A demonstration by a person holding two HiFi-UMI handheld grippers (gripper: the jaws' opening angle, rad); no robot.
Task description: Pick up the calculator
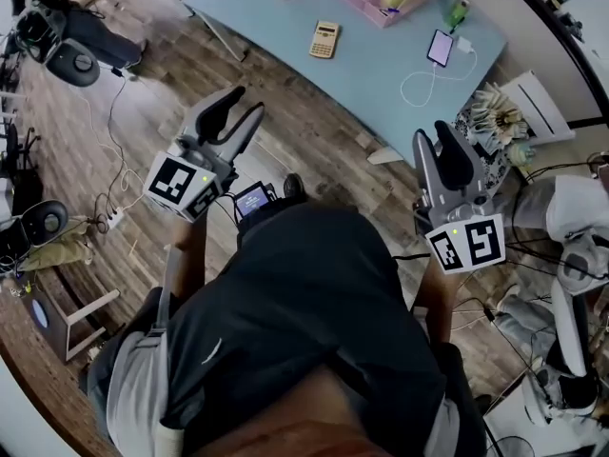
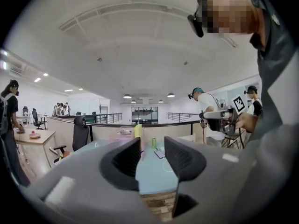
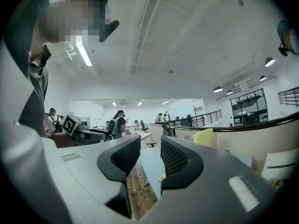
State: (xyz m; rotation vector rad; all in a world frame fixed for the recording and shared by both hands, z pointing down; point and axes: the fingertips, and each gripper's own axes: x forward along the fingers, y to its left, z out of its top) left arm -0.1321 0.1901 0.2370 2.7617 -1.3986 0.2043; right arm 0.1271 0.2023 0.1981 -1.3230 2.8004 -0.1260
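readable text: none | calculator on far desk: print too small to read | phone screen, far right: lit, illegible | left gripper, right gripper cubes: square black-and-white markers, no letters

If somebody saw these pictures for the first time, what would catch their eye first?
Most striking are the two grey handheld tools with black-and-white marker cubes, the left gripper and the right gripper. Both are held out over the wood-plank floor, jaws slightly apart with nothing between them. Beyond them, the small beige calculator lies on the pale blue table, untouched, with a lit smartphone to its right.
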